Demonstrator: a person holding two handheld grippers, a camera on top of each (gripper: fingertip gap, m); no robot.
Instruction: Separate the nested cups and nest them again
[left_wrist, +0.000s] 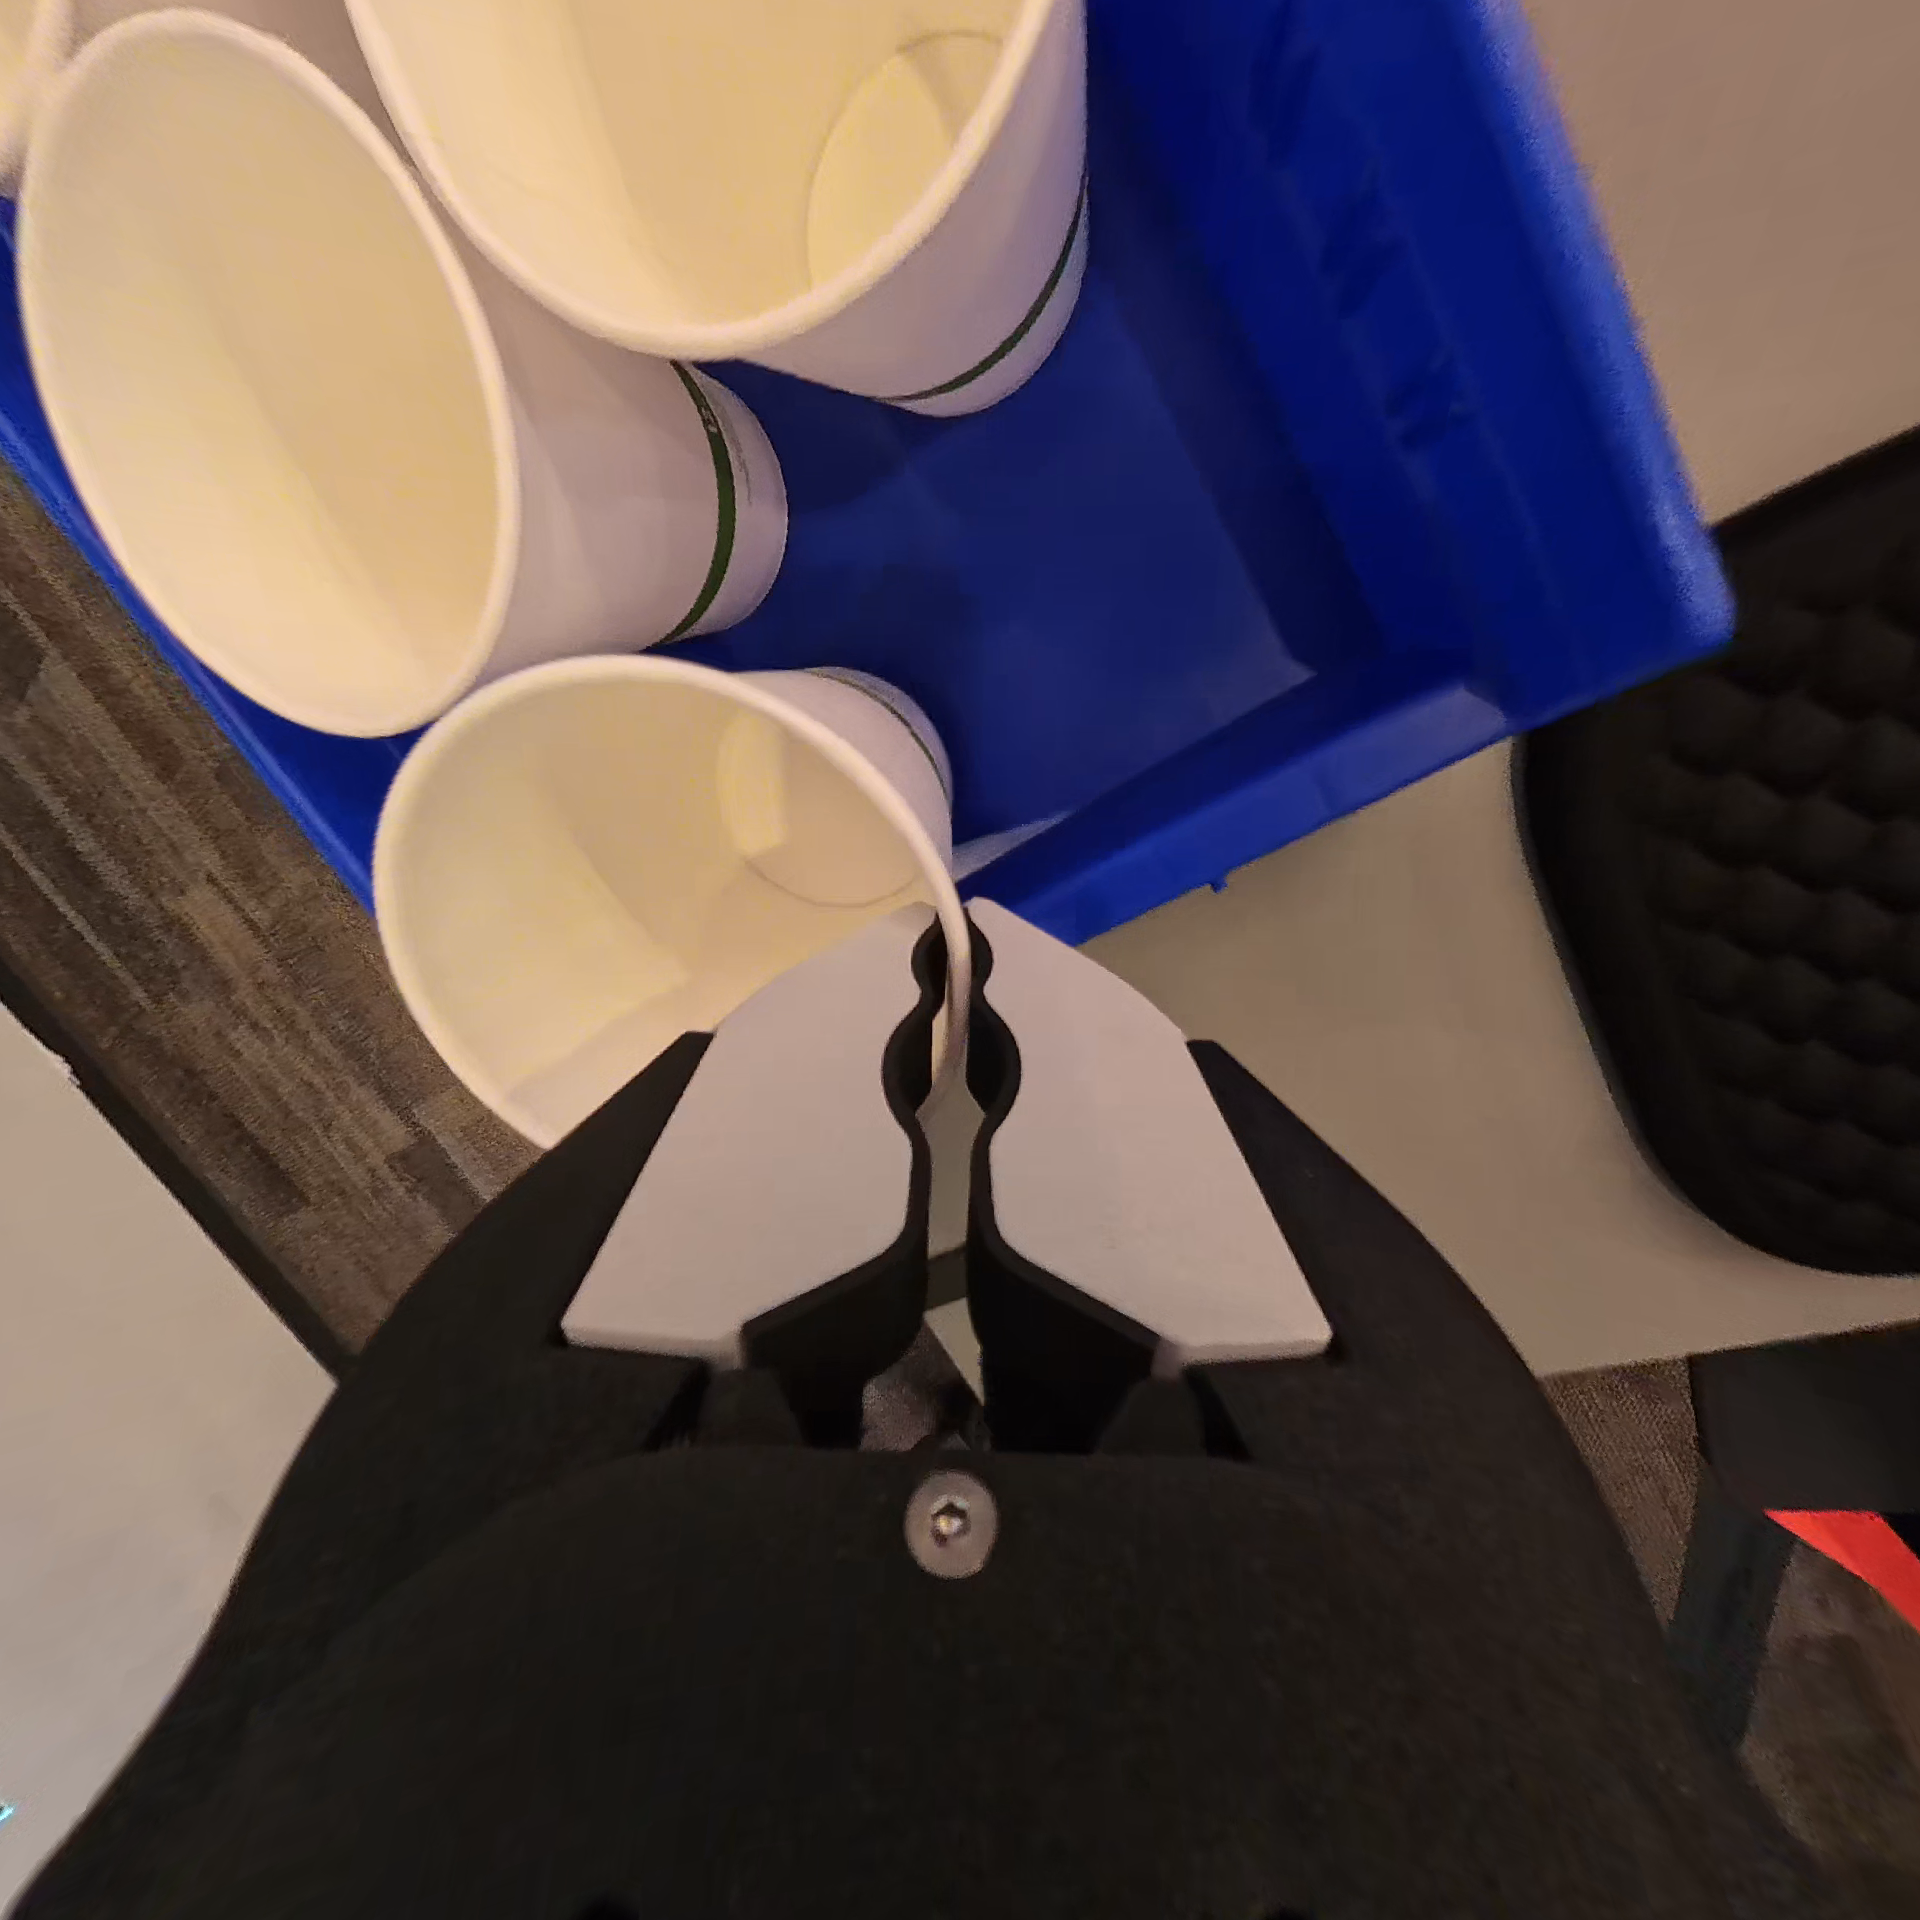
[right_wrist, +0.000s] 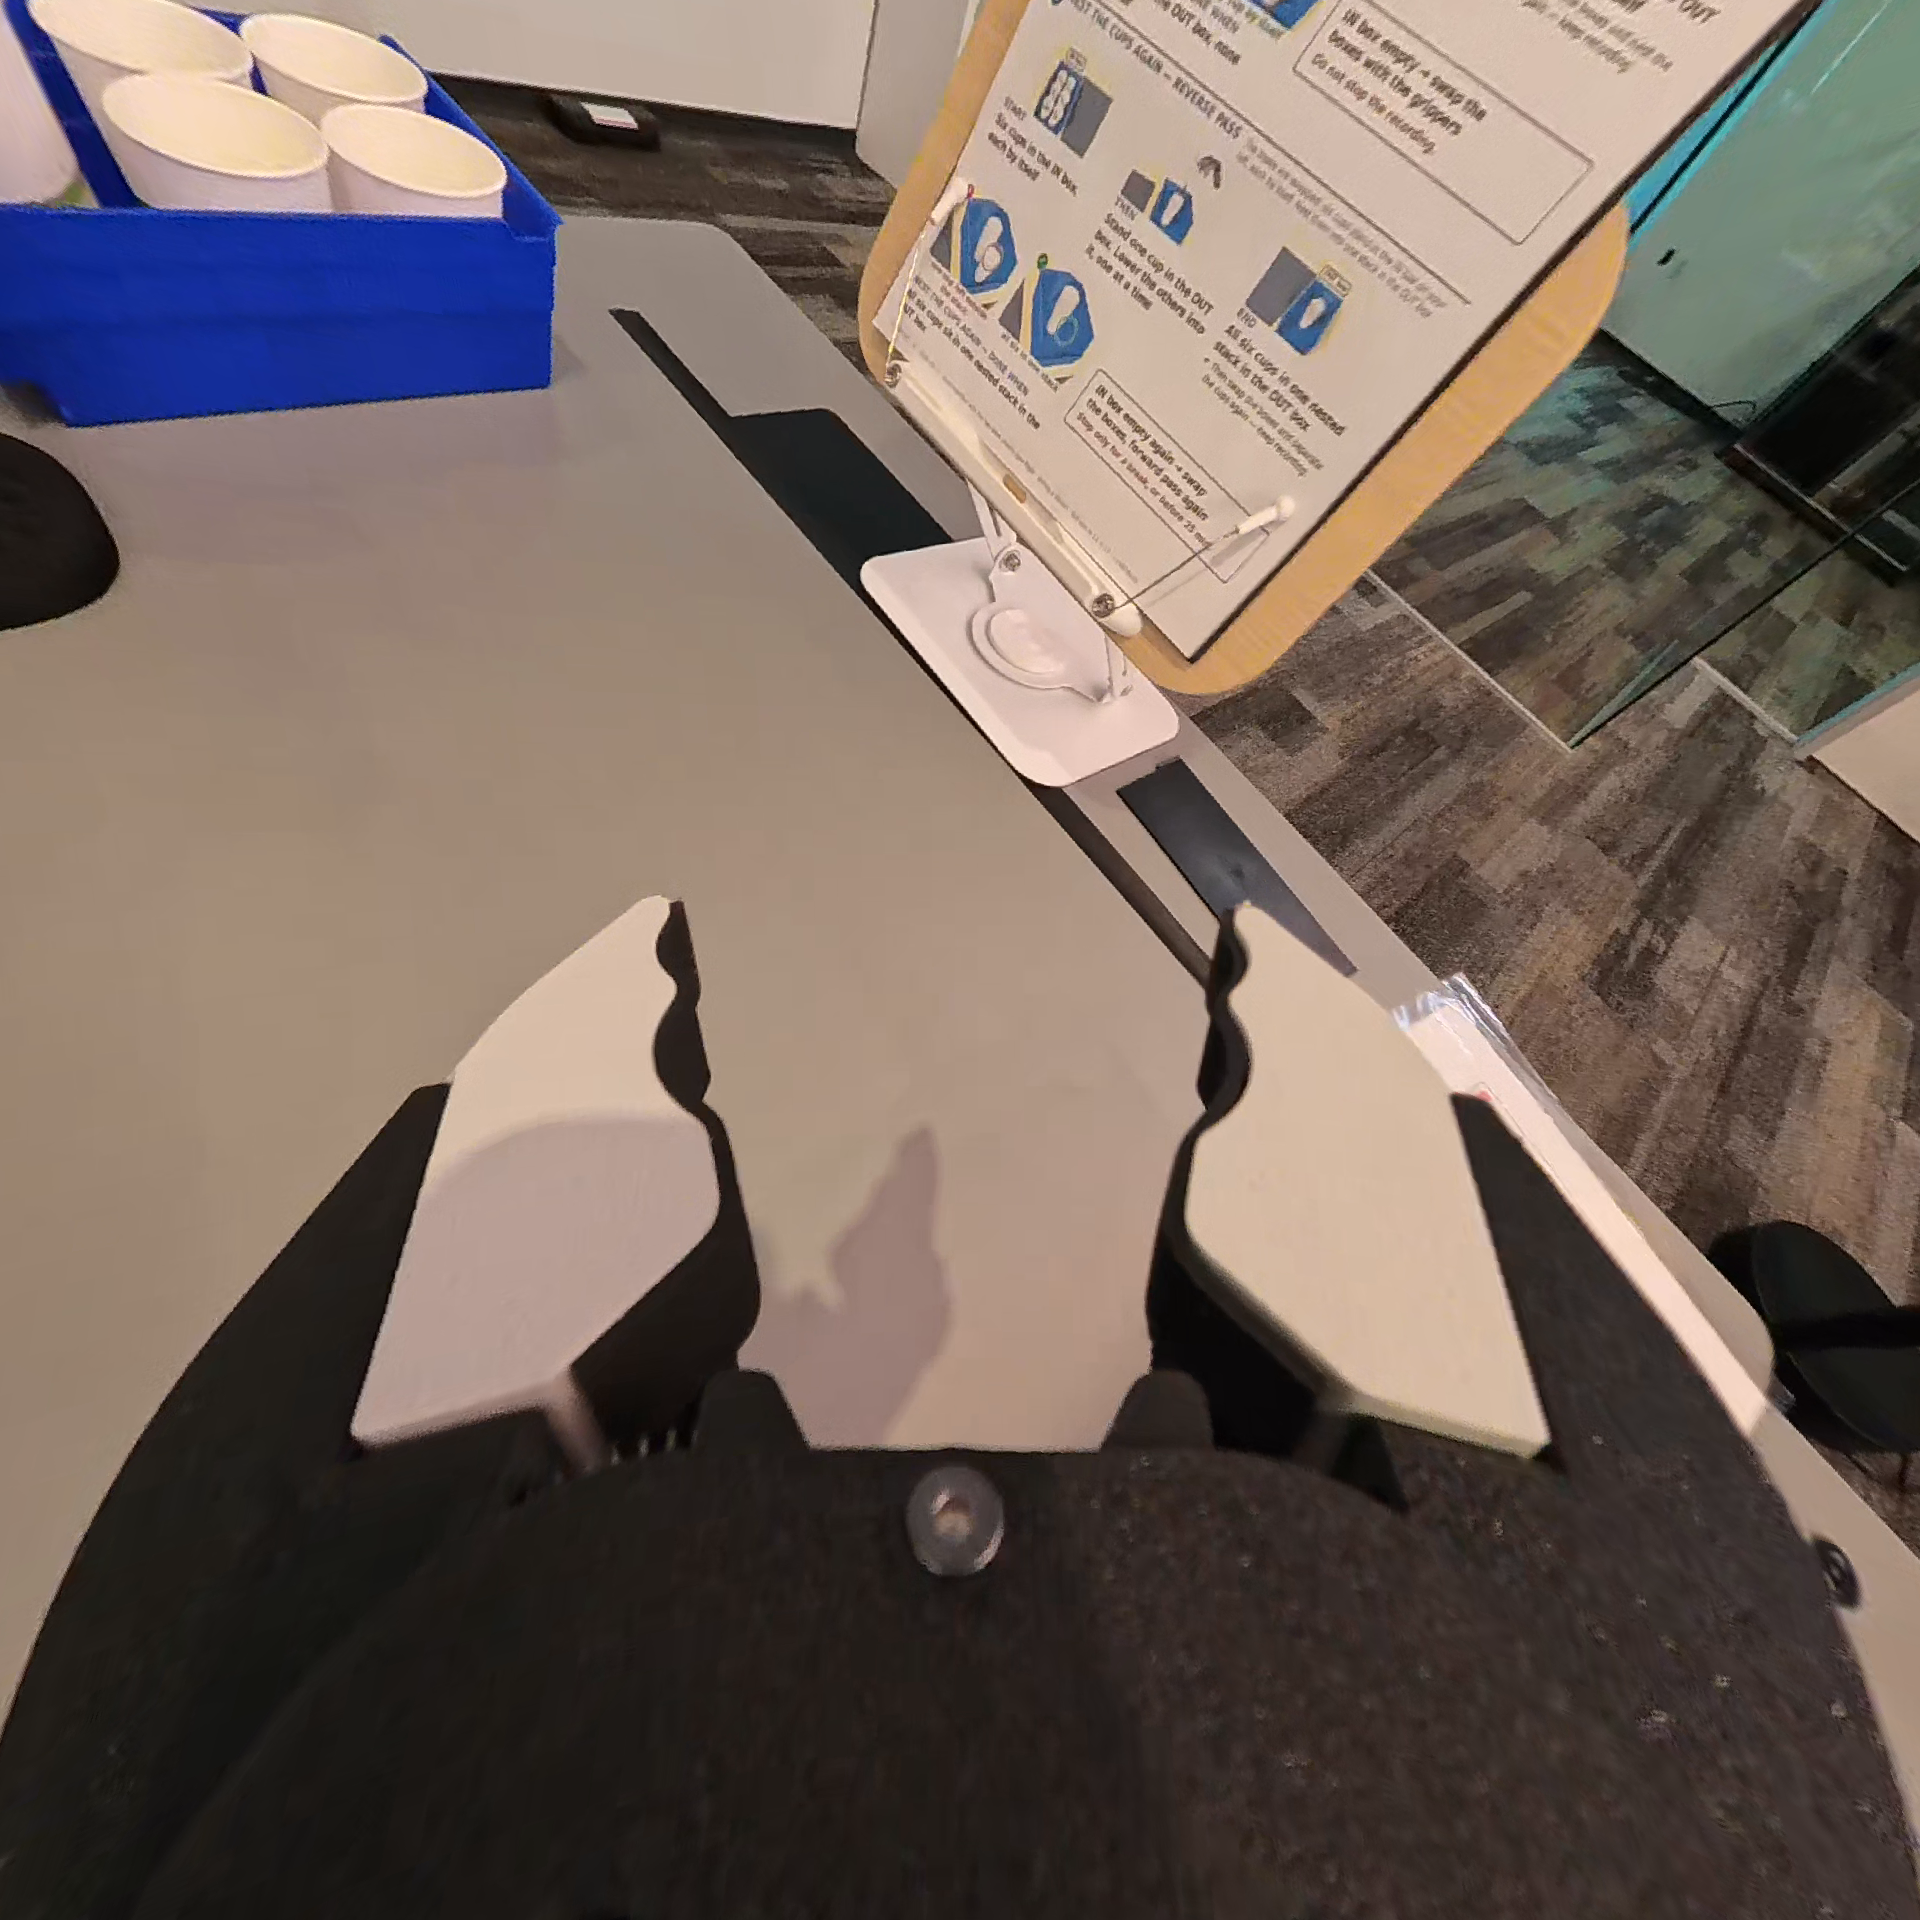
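My left hand-held gripper (left_wrist: 951, 1023) is clamped on the rim of a white paper cup (left_wrist: 623, 883), one finger inside the wall and one outside, with the cup hanging over the near edge of the blue bin (left_wrist: 1455, 416). Two more cups (left_wrist: 281, 416) show in the bin just beyond it in the left wrist view; the right wrist view shows four standing together in the bin. My right hand-held gripper (right_wrist: 951, 1039) is spread wide and empty above the grey surface (right_wrist: 416, 727), well apart from the bin. To do this well, I should keep the pinch light so the rim does not crease, hold the cup level, and lower it straight.
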